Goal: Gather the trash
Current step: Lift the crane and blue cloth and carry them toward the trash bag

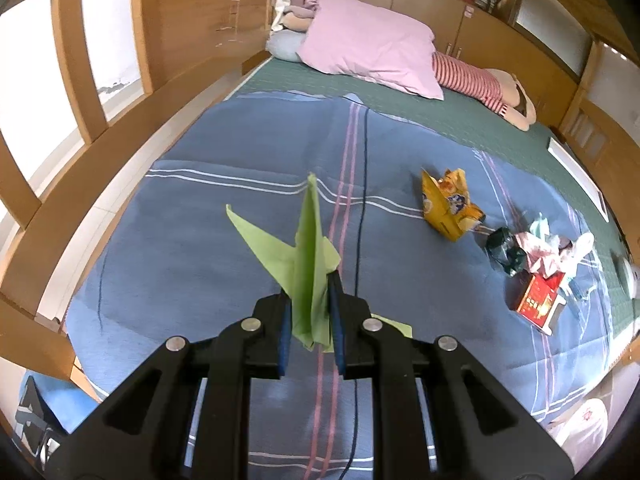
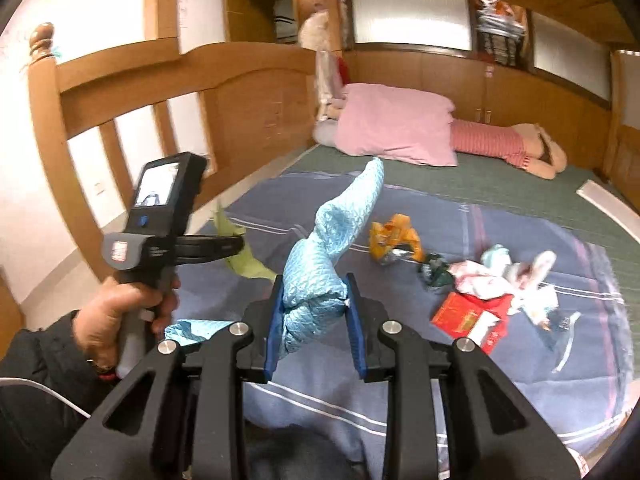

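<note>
My left hand-held gripper (image 1: 311,320) is clamped on a creased, lime-green sheet of paper (image 1: 305,256) whose pointed folds stick up above the blue striped bedspread (image 1: 200,220). My right hand-held gripper (image 2: 316,320) pinches a twisted, quilted light-blue paper towel (image 2: 324,256) that rises in a curled tail. On the bedspread to the right I see a crumpled yellow snack wrapper (image 1: 448,204), a dark green foil wad (image 1: 505,251) and a flattened red carton (image 1: 538,300), close together.

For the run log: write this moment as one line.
left gripper: shut on green paper | right gripper: shut on blue cloth | left on bedsheet: yellow wrapper, red box
</note>
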The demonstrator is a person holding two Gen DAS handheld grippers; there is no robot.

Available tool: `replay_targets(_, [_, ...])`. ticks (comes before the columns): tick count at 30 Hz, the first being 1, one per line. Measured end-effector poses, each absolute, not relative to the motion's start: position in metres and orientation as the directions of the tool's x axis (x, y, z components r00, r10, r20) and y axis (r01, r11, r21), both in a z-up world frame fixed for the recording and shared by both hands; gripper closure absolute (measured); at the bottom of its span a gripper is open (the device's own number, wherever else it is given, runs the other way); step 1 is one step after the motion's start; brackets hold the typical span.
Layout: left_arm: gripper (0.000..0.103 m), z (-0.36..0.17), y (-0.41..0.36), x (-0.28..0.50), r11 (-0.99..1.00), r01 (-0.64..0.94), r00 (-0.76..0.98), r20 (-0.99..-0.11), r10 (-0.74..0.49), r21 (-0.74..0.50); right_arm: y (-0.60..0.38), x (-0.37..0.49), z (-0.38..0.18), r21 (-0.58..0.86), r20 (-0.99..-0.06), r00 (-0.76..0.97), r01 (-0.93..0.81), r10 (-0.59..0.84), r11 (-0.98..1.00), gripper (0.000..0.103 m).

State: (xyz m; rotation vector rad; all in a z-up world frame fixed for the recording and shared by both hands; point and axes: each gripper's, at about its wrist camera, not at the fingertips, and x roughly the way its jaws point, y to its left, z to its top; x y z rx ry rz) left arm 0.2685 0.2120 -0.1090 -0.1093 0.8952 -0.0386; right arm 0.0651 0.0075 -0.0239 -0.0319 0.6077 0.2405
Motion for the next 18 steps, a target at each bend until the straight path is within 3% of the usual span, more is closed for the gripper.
replay_targets(6, [0.086, -0.112, 0.197, 0.265, 0.996, 0.043, 0.623, -0.777, -0.092, -0.083, -0.017, 0.078, -0.047, 0.089, -0.636, 0.76, -0.098, 0.132, 0.991, 0.074])
replay_targets(18, [0.086, -0.113, 0.185, 0.265, 0.994, 0.084, 0.618, -0.779, -0.103, -0.065, -0.024, 0.072, -0.054, 0.101, -0.645, 0.755, -0.074, 0.122, 0.992, 0.074])
